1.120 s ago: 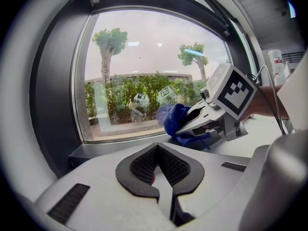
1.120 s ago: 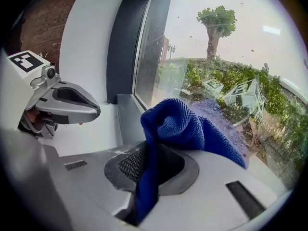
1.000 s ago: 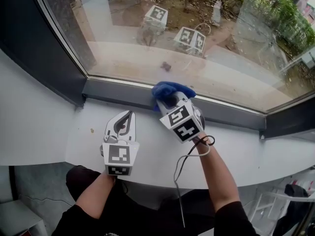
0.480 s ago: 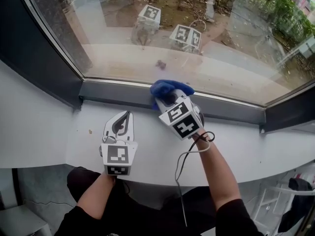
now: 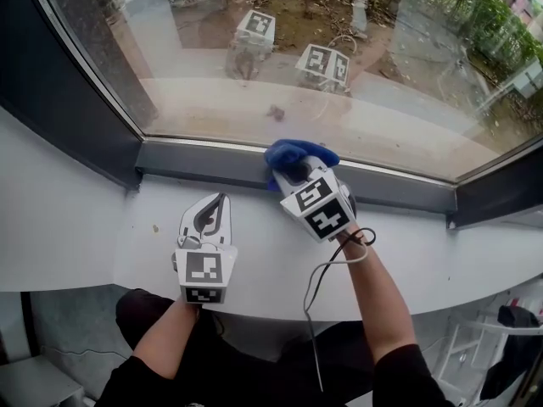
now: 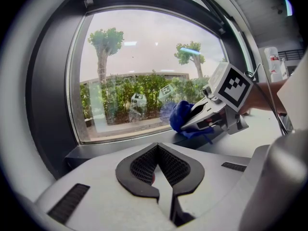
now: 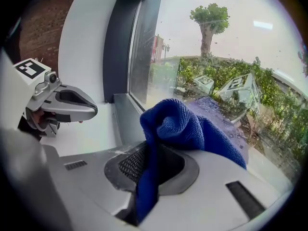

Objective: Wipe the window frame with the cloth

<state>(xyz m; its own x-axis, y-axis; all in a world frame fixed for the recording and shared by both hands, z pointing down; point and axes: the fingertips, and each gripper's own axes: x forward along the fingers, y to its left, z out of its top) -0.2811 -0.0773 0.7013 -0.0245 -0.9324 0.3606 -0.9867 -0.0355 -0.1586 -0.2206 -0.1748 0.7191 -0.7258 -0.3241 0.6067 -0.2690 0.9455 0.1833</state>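
Observation:
A blue cloth (image 5: pixel 293 153) (image 7: pixel 190 131) (image 6: pixel 180 117) is pinched in my right gripper (image 5: pixel 293 170), which is shut on it. The cloth presses against the dark grey lower window frame (image 5: pixel 195 159) just below the glass. My left gripper (image 5: pixel 212 212) rests on the white sill (image 5: pixel 254 261), left of the right one, shut with nothing between its jaws. In the left gripper view its dark pads (image 6: pixel 166 170) meet, and the right gripper (image 6: pixel 211 114) shows ahead at the frame. The right gripper view shows the left gripper (image 7: pixel 62 105) off to the left.
The window glass (image 5: pixel 339 58) reflects both marker cubes. A dark vertical frame post (image 5: pixel 59 91) stands at the left, another dark frame piece (image 5: pixel 501 197) at the right. A cable (image 5: pixel 318 278) hangs from the right gripper over the sill's front edge.
The right gripper and cloth have shifted slightly to the right along the frame. The left gripper has stayed on the sill.

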